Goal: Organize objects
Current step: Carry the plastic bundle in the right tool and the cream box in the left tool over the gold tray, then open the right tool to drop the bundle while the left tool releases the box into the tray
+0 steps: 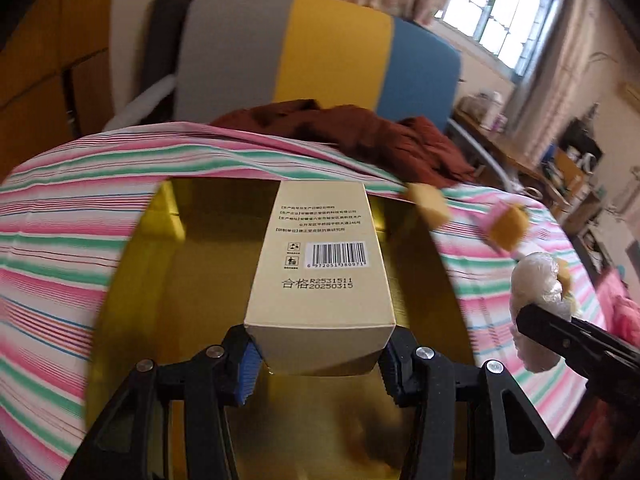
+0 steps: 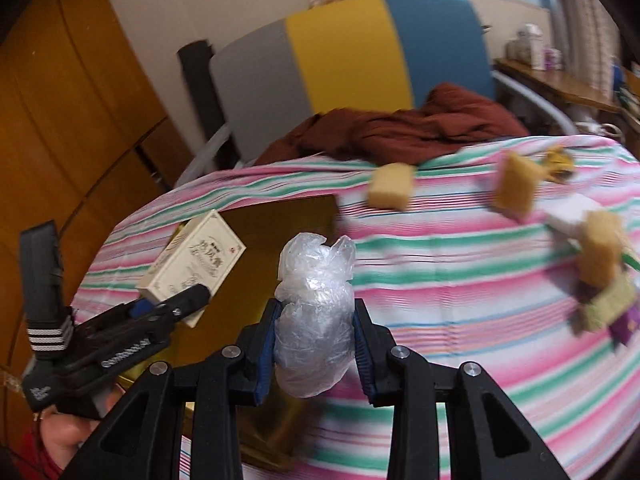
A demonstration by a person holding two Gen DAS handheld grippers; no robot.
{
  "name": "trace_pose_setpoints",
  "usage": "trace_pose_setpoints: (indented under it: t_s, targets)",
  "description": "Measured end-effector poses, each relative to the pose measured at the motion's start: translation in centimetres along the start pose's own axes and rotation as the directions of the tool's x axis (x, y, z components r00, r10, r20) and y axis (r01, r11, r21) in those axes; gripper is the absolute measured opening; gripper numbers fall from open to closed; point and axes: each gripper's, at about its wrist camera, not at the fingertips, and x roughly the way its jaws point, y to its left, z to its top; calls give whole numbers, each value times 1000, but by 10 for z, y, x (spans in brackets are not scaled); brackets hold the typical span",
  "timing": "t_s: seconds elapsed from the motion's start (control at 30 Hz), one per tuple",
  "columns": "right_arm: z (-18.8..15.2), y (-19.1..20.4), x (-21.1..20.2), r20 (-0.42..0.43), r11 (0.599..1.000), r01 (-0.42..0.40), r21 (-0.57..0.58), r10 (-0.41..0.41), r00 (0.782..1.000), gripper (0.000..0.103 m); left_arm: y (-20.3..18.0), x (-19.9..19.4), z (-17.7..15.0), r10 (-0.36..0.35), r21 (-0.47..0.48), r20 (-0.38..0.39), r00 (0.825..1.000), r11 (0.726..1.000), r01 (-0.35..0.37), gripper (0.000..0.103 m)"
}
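Note:
My left gripper is shut on a beige carton with a barcode, held above an open gold box on the striped cloth. The right wrist view shows the same carton in the left gripper over the gold box. My right gripper is shut on a crumpled clear plastic bag, just right of the gold box. In the left wrist view the bag and right gripper show at the right edge.
Several yellow sponges lie on the cloth to the right, with a white block and small packets. A dark red garment is heaped at the far edge before a grey, yellow and blue chair back. Wooden cabinets stand left.

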Motion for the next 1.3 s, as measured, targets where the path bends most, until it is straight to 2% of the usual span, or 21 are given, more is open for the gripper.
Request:
trace_pose_setpoints:
  t_s: [0.17,0.3,0.43,0.6,0.67,0.73,0.8,0.83,0.9,0.97,1.07,1.3]
  targets:
    - [17,34,53,-111,999,-46,16,47,993,34,38,17,15,71,-19,-33,997,997,-71,50]
    - [27,49,93,-170,999,-47,22,50,984,34,58,30,22,108,-26,-65,992,994,-110,50]
    - [36,56,128,-199,996,-73,52,82,977,34,68,41,31,143,-8,-71,987,990,-144,50]
    - [48,61,158,-193,980,-144,137,169,967,37,78,52,36,186,-7,-81,979,982,-187,51]
    - [51,64,167,-189,975,-156,158,185,964,46,79,50,37,194,-26,-75,978,980,-196,53]
    - [52,64,168,-179,967,-175,187,208,962,49,80,43,36,189,-43,-62,980,981,-192,69]
    - [53,60,163,-163,959,-193,208,229,960,51,80,32,34,167,-77,-33,985,983,-169,79]
    - [53,59,160,-154,958,-195,209,229,961,51,79,26,33,173,-93,-16,985,981,-173,90]
    - [54,57,151,-134,959,-201,200,230,964,51,79,12,31,210,-130,25,977,970,-205,99]
    - [53,55,138,-113,964,-203,172,224,968,51,79,-2,27,211,-172,76,974,965,-196,100]
    - [51,54,120,-91,974,-185,134,198,976,51,77,-15,23,215,-218,106,971,958,-189,103]
    - [47,42,70,-12,982,-169,78,171,985,52,64,-24,11,171,-283,108,979,950,-135,103]
